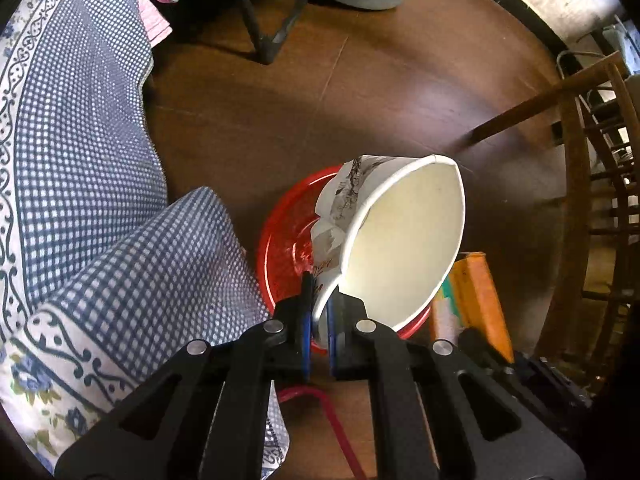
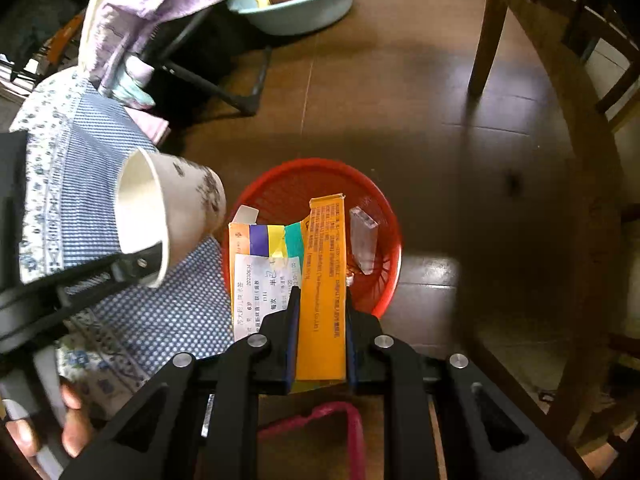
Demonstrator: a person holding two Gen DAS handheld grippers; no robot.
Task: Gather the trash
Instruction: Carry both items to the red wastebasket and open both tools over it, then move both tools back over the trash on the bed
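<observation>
Red basket (image 2: 384, 216) mouth open from above, checked bedding (image 2: 168, 320) crowding left, chair leg (image 2: 486, 32) right, floor (image 2: 400, 100) beyond bare.

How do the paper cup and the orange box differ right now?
The paper cup is white, round and open-mouthed; the orange box is flat, printed and rectangular. The cup is pinched at its rim by the left claw; the box is clamped across its sides by the right claw. Both hang over the red basket.

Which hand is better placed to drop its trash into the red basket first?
Right, probably. Its gripper holds the orange box right over the red basket. The left gripper holds the paper cup at the basket's edge, near the checked cloth.
</observation>
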